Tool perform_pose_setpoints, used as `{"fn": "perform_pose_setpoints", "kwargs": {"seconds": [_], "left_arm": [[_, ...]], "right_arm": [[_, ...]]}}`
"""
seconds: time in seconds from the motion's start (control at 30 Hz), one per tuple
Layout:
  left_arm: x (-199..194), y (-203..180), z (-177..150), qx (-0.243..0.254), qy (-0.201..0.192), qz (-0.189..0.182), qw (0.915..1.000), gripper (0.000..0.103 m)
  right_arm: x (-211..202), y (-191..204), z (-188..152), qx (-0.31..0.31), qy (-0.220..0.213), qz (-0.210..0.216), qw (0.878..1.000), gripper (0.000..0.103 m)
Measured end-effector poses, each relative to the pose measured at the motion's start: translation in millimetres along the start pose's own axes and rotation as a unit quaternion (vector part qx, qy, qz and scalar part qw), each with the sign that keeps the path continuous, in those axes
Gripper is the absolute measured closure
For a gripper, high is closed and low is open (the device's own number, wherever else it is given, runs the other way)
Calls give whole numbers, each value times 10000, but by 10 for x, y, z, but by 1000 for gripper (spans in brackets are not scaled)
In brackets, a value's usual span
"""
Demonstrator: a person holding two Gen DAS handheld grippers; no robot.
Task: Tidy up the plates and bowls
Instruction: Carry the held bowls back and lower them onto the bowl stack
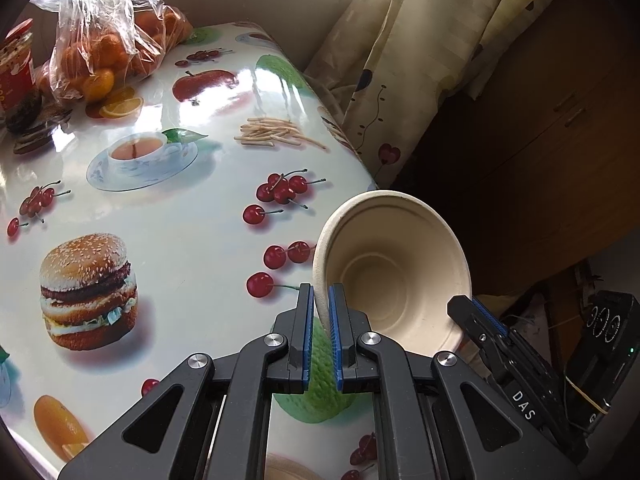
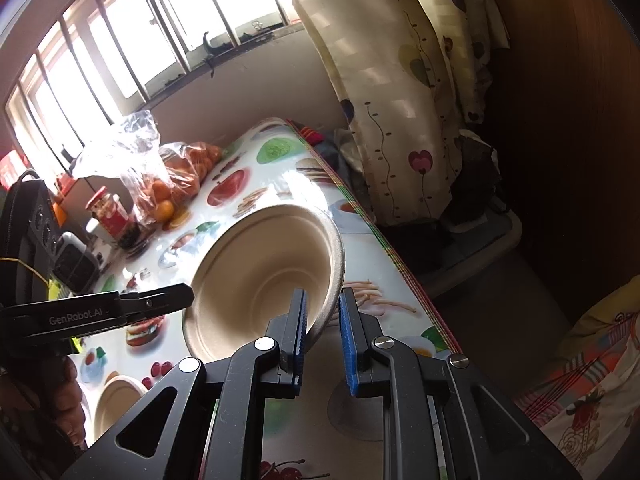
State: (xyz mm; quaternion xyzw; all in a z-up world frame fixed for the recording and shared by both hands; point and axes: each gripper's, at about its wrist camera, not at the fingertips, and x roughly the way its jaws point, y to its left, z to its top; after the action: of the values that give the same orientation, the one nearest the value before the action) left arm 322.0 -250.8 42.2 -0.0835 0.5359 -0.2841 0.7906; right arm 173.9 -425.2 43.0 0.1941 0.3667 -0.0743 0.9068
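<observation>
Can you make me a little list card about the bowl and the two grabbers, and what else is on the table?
bowl: beige paper bowl, tipped on its side, lifted off the table
left gripper: pinching the bowl's rim
right gripper: fingers either side of the rim, with a gap still showing
second dish: another beige one lying on the table
tablecloth: shiny, with burger, cherry and tea pictures
bag of oranges: at the far end, by a red-lidded jar

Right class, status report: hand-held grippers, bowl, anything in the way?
Left hand-held gripper shut on bowl rim. Right hand-held gripper open, straddling opposite rim. Bowl airborne, tilted. Path unobstructed.
</observation>
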Motion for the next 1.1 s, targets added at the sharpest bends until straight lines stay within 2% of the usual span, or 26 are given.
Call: {"fn": "perform_pose_setpoints", "kwargs": {"seconds": [1.1], "left_arm": [[-956, 301, -573, -217, -608, -169, 9978, 95]], "right_arm": [[-623, 595, -359, -209, -231, 510, 9982, 87]]}}
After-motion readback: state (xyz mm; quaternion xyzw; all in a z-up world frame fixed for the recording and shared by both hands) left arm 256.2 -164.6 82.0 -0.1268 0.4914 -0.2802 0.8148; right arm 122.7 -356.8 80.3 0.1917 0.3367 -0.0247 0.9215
